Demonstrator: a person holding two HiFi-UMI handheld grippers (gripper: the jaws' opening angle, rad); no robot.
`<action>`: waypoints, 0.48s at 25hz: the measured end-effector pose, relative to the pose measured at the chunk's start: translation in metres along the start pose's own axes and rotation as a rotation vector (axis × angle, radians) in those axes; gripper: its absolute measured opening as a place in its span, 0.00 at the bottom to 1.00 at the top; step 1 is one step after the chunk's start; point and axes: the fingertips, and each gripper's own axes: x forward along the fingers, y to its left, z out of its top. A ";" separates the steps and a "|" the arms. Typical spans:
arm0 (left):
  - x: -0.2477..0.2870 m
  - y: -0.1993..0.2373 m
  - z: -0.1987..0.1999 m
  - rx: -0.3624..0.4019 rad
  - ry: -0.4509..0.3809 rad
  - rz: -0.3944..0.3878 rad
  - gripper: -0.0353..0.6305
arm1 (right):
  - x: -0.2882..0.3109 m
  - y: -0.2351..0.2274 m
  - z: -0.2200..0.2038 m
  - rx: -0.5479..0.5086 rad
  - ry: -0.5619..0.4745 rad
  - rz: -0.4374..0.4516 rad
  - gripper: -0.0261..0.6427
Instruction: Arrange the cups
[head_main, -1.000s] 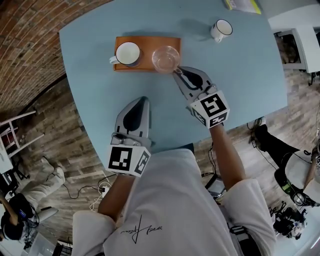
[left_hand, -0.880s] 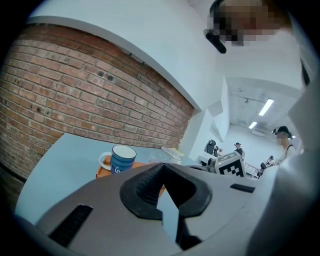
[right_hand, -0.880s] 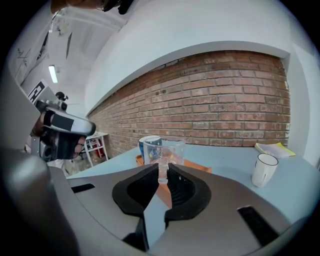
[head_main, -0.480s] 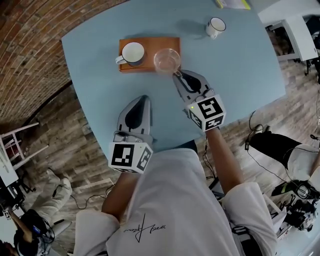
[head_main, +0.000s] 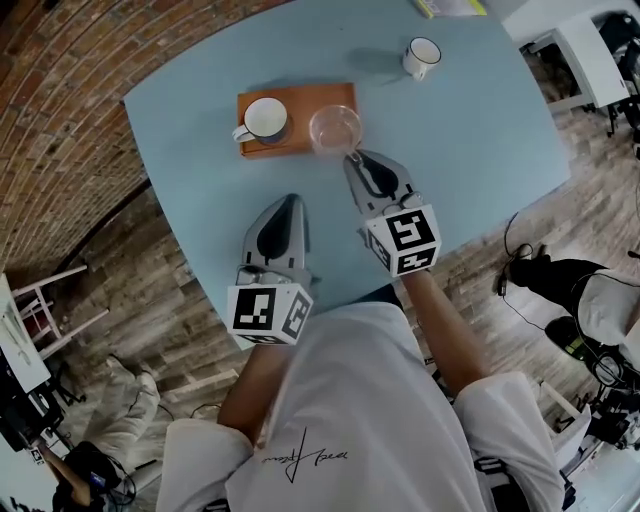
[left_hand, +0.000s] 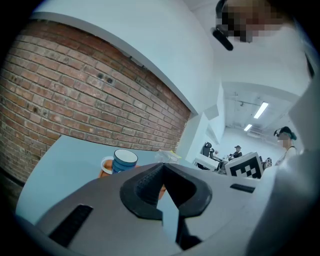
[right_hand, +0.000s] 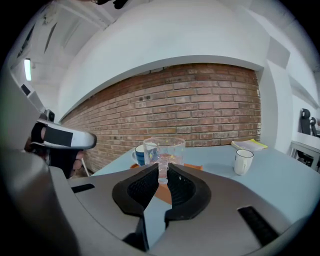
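A clear glass cup (head_main: 335, 128) is at the right end of the orange tray (head_main: 300, 98), beside a blue mug (head_main: 266, 118) with a white inside. My right gripper (head_main: 352, 155) is shut on the glass cup's handle; in the right gripper view the handle (right_hand: 162, 170) sits pinched between the jaws with the cup (right_hand: 165, 146) just beyond. Whether the cup's base rests on the tray is hidden. A white mug (head_main: 421, 57) stands alone at the table's far right. My left gripper (head_main: 290, 199) hovers near the front edge, shut and empty, pointing at the blue mug (left_hand: 122, 161).
The pale blue table (head_main: 470, 140) has a yellow-green booklet (head_main: 450, 6) at its far edge. A brick wall curves along the left. A white desk (head_main: 575, 50) stands off the table's right, and people sit on the wood floor at lower left and right.
The right gripper's rear end has swung a little to the left while its tips stay on the glass cup's handle at the tray. The left gripper has kept still.
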 end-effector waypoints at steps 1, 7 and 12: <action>0.001 0.000 0.000 -0.002 -0.002 0.000 0.07 | 0.000 -0.001 0.001 0.007 -0.003 -0.019 0.12; 0.002 0.003 0.004 -0.012 -0.016 0.004 0.07 | 0.003 -0.004 0.002 0.066 -0.017 -0.126 0.12; 0.003 0.006 0.005 -0.011 -0.018 0.001 0.07 | 0.007 -0.004 0.004 0.088 -0.040 -0.211 0.12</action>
